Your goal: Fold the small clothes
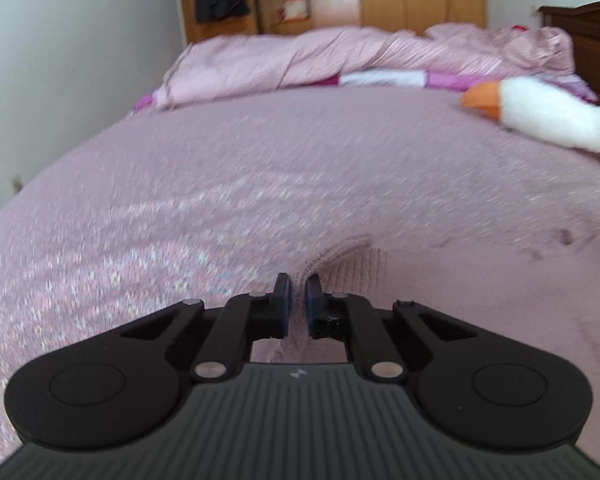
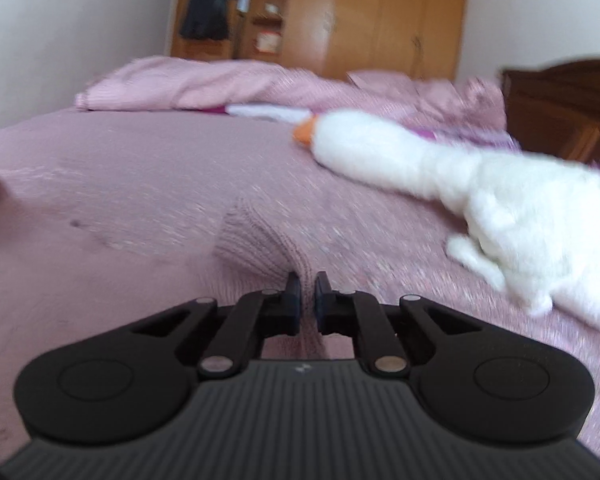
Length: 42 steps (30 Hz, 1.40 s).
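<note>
A small pink knitted garment [image 1: 348, 264] lies on the pink bedspread, almost the same colour as it. My left gripper [image 1: 299, 286] is shut on a ribbed edge of this garment, and the fabric bunches up between the pads. In the right wrist view the pink knitted garment [image 2: 256, 240] rises in a ribbed fold towards my right gripper [image 2: 308, 282], which is shut on it. The garment's flat part spreads out to the left of that fold. Both pictures are blurred by motion.
A white plush goose [image 2: 440, 176] with an orange beak lies on the right of the bed [image 1: 220, 168], also seen as the plush goose [image 1: 548, 112]. A crumpled pink duvet [image 1: 300, 60] lies along the far side. A wooden wardrobe [image 2: 380, 16] and dark headboard [image 2: 560, 100] stand behind.
</note>
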Each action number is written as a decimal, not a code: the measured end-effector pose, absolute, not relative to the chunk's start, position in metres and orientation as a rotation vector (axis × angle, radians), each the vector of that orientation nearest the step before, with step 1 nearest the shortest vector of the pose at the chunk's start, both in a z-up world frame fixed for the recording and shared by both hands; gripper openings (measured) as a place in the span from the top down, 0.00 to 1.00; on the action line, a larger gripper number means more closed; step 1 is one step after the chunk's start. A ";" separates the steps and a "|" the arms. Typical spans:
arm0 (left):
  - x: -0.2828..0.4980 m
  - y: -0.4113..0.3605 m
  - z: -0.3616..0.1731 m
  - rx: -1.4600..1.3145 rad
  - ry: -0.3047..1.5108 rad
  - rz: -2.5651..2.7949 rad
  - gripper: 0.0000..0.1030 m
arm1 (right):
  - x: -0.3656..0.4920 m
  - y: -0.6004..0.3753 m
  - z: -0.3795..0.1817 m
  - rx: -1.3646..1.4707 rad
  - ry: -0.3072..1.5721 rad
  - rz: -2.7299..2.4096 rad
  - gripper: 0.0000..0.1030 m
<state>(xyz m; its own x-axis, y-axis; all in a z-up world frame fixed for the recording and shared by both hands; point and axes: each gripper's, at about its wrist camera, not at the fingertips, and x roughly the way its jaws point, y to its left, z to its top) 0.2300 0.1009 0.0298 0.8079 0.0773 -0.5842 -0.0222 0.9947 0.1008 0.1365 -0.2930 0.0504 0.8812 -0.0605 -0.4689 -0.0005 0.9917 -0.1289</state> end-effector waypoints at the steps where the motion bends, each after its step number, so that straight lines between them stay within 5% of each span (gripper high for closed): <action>1: 0.234 0.103 0.024 0.086 0.646 0.068 0.92 | 0.142 -0.298 0.045 -0.109 0.517 -0.049 0.91; 11: 0.239 0.116 0.009 0.032 0.683 0.092 0.90 | 0.158 -0.334 0.024 0.072 0.614 -0.087 0.86; 18: 0.228 0.128 0.027 -0.023 0.655 0.106 0.63 | 0.135 -0.350 0.043 0.170 0.576 -0.095 0.83; 39: 0.210 0.143 0.032 -0.060 0.729 0.105 0.45 | 0.128 -0.342 0.021 0.220 0.626 -0.018 0.87; 42: 0.193 0.141 0.044 -0.050 0.728 0.100 0.38 | 0.119 -0.345 0.028 0.254 0.623 -0.026 0.78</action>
